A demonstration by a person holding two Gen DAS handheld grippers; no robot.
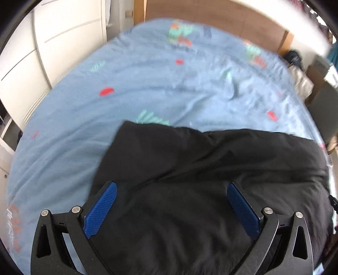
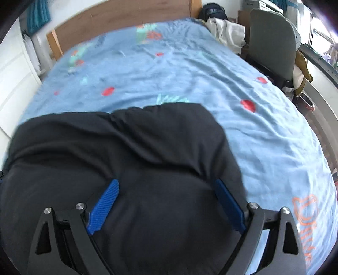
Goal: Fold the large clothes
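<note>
A large black garment (image 1: 190, 169) lies folded on a light blue patterned bedspread (image 1: 126, 88) near the bed's front edge. It also shows in the right wrist view (image 2: 126, 148). My left gripper (image 1: 171, 188) is open above the garment's left part, its blue pads (image 1: 101, 209) wide apart and holding nothing. My right gripper (image 2: 166, 186) is open above the garment's right part, its blue pads (image 2: 103, 207) spread. A fold of the cloth overlaps the tip of the right pad.
A wooden headboard (image 2: 118, 19) stands at the far end of the bed. White wardrobe doors (image 1: 42, 52) run along the left side. A grey chair (image 2: 272, 46) with clothes and a beige cloth pile (image 2: 226, 33) stand at the right.
</note>
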